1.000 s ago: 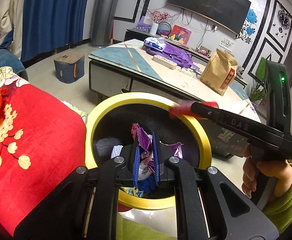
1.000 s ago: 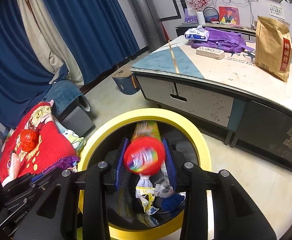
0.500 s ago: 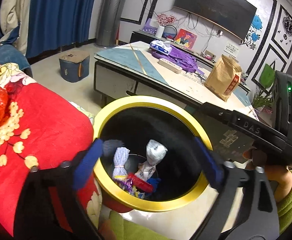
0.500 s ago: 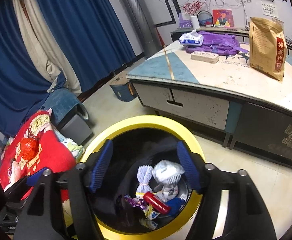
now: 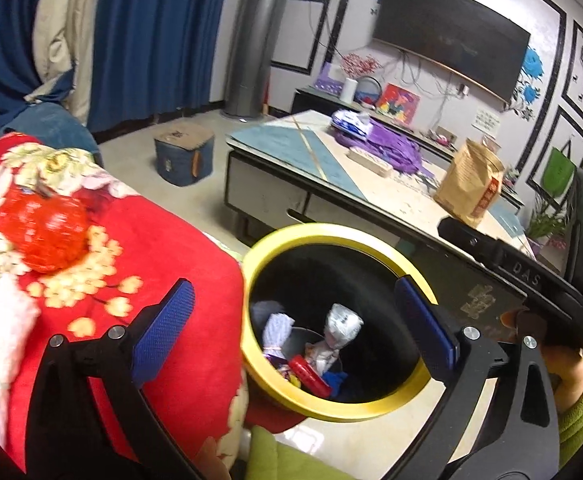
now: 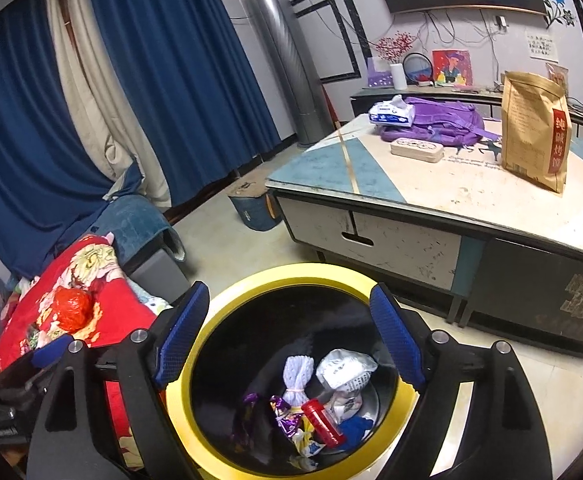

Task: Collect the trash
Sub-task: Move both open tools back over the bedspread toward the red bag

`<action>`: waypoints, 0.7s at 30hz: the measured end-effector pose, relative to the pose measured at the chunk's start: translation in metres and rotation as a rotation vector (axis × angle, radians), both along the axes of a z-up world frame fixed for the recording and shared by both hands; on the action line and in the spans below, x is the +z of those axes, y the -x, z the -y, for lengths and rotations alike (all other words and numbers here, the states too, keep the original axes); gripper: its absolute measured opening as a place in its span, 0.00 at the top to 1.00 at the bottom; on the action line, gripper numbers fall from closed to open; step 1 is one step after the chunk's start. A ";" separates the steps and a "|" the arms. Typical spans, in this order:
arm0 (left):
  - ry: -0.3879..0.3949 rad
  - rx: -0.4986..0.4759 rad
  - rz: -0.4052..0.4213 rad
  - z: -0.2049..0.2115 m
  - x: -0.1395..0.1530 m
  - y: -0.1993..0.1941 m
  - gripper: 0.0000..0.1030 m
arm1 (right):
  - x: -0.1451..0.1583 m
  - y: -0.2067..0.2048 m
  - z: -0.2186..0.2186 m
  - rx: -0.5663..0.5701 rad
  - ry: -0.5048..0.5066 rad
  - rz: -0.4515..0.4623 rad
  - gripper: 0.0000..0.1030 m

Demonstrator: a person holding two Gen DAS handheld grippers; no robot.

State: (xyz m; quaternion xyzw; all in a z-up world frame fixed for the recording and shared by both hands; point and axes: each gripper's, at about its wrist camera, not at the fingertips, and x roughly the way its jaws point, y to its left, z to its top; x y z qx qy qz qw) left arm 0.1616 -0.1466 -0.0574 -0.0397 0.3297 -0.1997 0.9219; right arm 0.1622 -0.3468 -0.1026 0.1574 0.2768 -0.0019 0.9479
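Both claws are hanging spread and empty over the yellow-rimmed bin [image 6: 371, 280], the left claw [image 5: 291, 332] and right claw [image 6: 291, 340], wrappers and a red tube [image 6: 323, 420] lying inside. The red crumpled wad [image 5: 43, 236] is sitting on the blanket [image 5: 179, 264]; it may well roll away if nudged.

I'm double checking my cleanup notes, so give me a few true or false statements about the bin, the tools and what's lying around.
1. Both tools, left tool and right tool, are open and hold nothing. True.
2. The round yellow-rimmed black bin is empty. False: it holds wrappers and a red cylindrical tube.
3. A crumpled red bag lies on the red floral blanket. True.
4. The brown paper bag lies flat on the floor. False: it stands on the low table.
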 end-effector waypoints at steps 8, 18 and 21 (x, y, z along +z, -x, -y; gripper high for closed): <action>-0.003 0.093 0.084 -0.032 0.023 0.013 0.11 | 0.014 0.004 -0.023 0.049 0.007 0.030 0.22; -0.010 0.192 0.175 -0.068 0.047 0.027 0.11 | 0.029 0.012 -0.062 0.119 0.034 0.066 0.20; -0.006 0.215 0.188 -0.078 0.050 0.030 0.11 | 0.032 0.014 -0.071 0.137 0.039 0.072 0.20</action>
